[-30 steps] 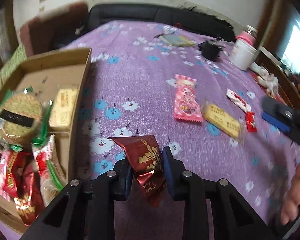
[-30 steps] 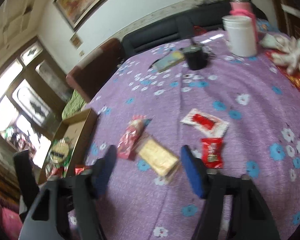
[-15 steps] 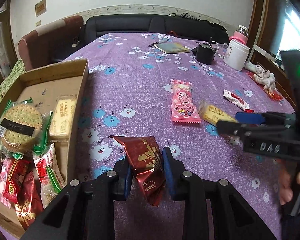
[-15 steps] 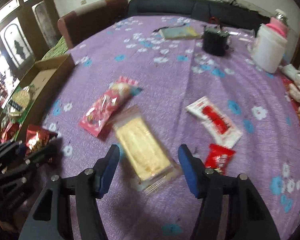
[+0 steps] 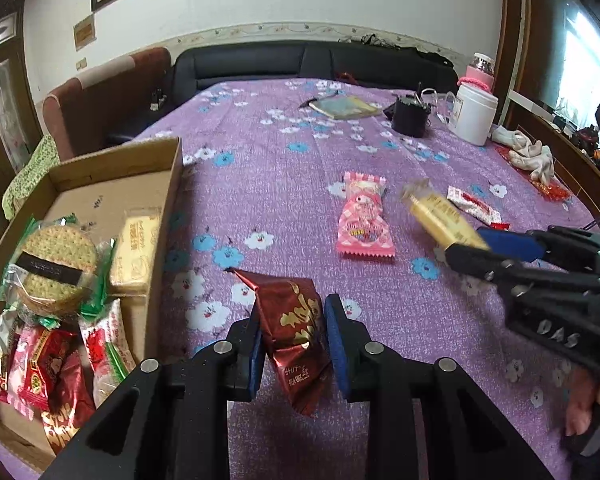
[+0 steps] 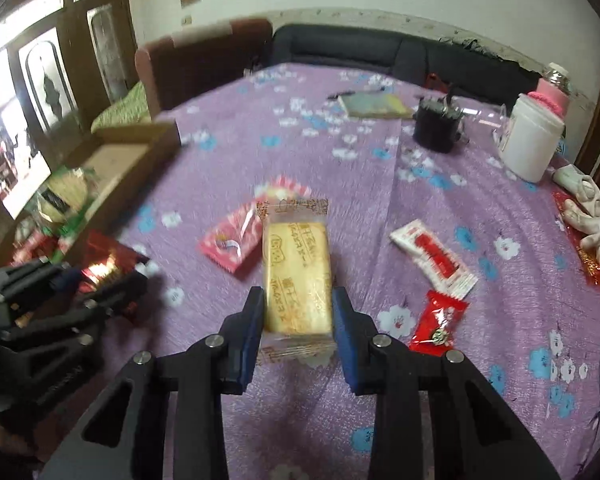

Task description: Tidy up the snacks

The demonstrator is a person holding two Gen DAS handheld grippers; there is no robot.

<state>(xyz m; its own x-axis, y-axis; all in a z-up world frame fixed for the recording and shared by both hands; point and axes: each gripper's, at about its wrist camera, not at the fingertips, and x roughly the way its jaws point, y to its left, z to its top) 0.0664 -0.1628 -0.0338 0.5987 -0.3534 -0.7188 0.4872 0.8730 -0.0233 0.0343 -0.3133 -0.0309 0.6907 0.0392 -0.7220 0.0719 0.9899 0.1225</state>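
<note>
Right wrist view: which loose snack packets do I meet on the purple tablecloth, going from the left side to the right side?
Pink striped packet → yellow biscuit packet, between the closing pads of the right gripper → small red candy packet. The white and red sachet overlaps the candy in left-right position, so I leave it out.

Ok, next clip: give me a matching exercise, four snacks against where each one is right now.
Things:
1. dark red foil packet
2. yellow biscuit pack
3. pink packet
4. round crackers

Places:
A. lying loose on the purple tablecloth
B. in the cardboard box
C. between the closing jaws of the right gripper
D. clamped in the left gripper

Pairs: 1-D, 2-C, 3-A, 4-B
</note>
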